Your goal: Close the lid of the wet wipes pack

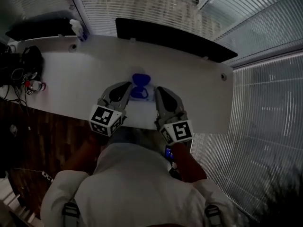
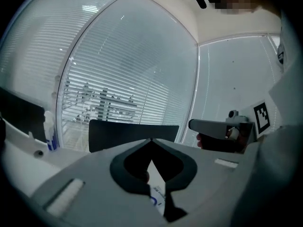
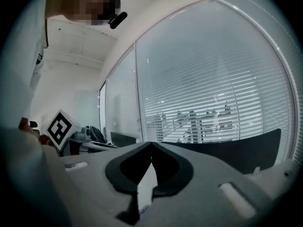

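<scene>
From my head view, the white desk (image 1: 85, 74) is mostly bare around the work. A black panel (image 1: 175, 39) runs along its far edge from 12 to 2 o'clock, and a second dark one (image 1: 40, 25) sits at 10 o'clock with a spray bottle (image 1: 77, 28) just beside it. At 9 o'clock there is a heap of black cables and gear (image 1: 21, 67), with a small red-capped bottle (image 1: 35, 85) near it. All of this is well apart from the pack. Slatted blinds (image 1: 142, 4) cover the windows beyond the desk. Nothing stands between my grippers and the pack.

The wet wipes pack (image 1: 138, 107) lies at the desk's near edge, dead centre, right in front of the person's chest. Its blue lid (image 1: 140, 79) is raised at the 12 o'clock end, not yet closed. I cannot tell what shows inside the opening.

The left gripper (image 1: 128, 85) flanks the pack at 9 o'clock and the right gripper (image 1: 159, 89) at 3 o'clock, both pointing toward the lid. In the left gripper view the jaws meet at the tips with a white printed strip of the pack pinched between them. The right gripper view shows the same: jaws together on a white sliver of the pack.
</scene>
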`<state>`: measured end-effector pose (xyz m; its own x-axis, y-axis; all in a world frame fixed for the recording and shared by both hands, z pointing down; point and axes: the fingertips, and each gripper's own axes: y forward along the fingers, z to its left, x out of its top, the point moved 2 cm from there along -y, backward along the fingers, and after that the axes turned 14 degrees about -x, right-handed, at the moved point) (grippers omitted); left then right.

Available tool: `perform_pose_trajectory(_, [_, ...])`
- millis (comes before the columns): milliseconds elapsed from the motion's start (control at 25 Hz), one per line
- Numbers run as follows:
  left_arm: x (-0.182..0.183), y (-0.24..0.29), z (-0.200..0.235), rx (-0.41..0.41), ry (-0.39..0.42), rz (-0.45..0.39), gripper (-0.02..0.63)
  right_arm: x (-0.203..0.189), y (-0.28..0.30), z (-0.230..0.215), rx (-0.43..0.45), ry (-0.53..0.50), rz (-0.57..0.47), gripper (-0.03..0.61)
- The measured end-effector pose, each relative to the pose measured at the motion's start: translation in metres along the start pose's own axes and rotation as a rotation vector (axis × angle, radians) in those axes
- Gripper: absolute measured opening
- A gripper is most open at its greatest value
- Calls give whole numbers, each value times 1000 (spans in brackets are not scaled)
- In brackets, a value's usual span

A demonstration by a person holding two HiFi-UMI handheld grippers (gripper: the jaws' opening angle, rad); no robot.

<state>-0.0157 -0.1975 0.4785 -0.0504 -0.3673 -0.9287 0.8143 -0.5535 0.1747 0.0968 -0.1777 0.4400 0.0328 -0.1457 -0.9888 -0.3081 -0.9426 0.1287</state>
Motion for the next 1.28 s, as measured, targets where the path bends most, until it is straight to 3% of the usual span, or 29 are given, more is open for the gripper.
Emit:
perform_pose_trajectory(160, [-38,15,21,-3,-42,58,3,-44,26,-7,29,-81,51,0])
perform_pose_trajectory(360, [-101,27,47,2,-109,162,3,-100,50,-20,35,-73,194,0])
perform_pose_trajectory(600, [-150,31,73,14,-156,231,3,-153,71,-27,51,-117,284,0])
perform_pose_trajectory(1040, [-230,50,100,49,-198,387,3,-232,109,-59,2,-148,412,0])
perform_pose_trajectory(1280, [-263,56,116,107,-216,468,3,-265,139,-89,-57,-149,481,0])
